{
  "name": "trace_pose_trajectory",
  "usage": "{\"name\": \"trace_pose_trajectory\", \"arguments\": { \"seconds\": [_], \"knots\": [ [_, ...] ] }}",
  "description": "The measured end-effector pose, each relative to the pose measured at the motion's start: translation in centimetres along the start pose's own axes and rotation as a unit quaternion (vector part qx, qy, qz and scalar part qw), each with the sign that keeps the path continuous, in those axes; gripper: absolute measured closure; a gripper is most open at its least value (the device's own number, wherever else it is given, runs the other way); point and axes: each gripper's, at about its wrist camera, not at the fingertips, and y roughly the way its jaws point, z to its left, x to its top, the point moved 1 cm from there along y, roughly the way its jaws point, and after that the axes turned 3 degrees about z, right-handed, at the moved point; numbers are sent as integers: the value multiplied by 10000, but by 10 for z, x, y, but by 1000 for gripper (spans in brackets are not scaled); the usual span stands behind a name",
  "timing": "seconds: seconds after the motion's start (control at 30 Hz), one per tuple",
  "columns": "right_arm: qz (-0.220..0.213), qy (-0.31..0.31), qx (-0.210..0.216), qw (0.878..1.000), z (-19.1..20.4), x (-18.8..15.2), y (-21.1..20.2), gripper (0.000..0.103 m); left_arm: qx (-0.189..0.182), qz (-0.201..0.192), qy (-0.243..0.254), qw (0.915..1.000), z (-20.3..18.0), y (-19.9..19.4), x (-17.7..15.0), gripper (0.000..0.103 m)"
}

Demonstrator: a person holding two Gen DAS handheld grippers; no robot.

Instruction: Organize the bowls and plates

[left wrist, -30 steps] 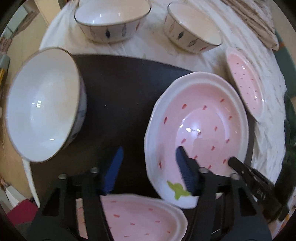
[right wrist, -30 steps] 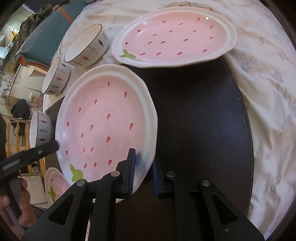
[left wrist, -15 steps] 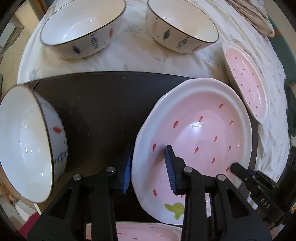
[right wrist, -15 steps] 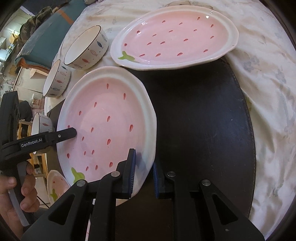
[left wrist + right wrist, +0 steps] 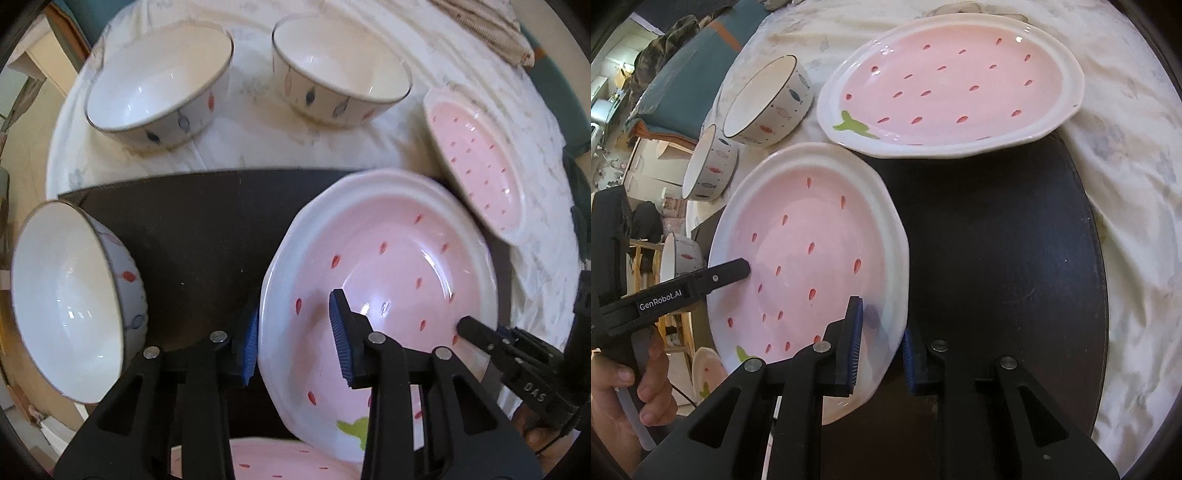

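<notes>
Over the dark mat (image 5: pixel 192 236), the left hand-held gripper (image 5: pixel 295 339) pinched the pink strawberry plate (image 5: pixel 388 258) at its nine-o'clock rim; at three o'clock, the right hand-held gripper (image 5: pixel 879 343), jaws just easing apart, straddled the rim, contact unclear.

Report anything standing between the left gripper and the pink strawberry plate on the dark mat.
Nothing visible stands between them: the left gripper has just been closing its jaws, and they straddle the strawberry plate at its rim.

A home dining spot: a table under a crumpled floral cloth (image 5: pixel 1137 192) with a dark mat (image 5: pixel 192 229), fish-patterned bowls (image 5: pixel 159 92) and strawberry plates (image 5: pixel 945 88); a blanket-covered sofa (image 5: pixel 683 92) and cabinets (image 5: pixel 646 166) stand beyond.
</notes>
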Motion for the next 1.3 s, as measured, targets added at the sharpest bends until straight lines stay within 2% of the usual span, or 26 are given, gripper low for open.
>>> {"name": "trace_pose_trajectory", "arguments": {
  "seconds": [0.2,0.4,0.67,0.93,1.07,1.3],
  "knots": [
    [-34,-49,215,9998,5,-1,-8,80,3,-86,-149,9999,3,-19,-6,72],
    [-143,-301,343,9989,21,-9,-21,81,186,-307,-148,9992,6,-27,-21,72],
    [-332,-317,278,9986,31,-25,-41,81,204,-370,-78,9991,10,-48,-54,72],
    [-599,-647,321,9956,47,-50,-69,81,26,-239,-343,9991,24,-59,-95,72],
    [-553,-838,395,9942,56,-72,-72,81,41,-248,-400,9989,38,-65,-117,72],
    [-230,-1135,274,9929,81,-102,-49,81,245,-368,-598,9972,65,-72,-145,72]
  ]
}}
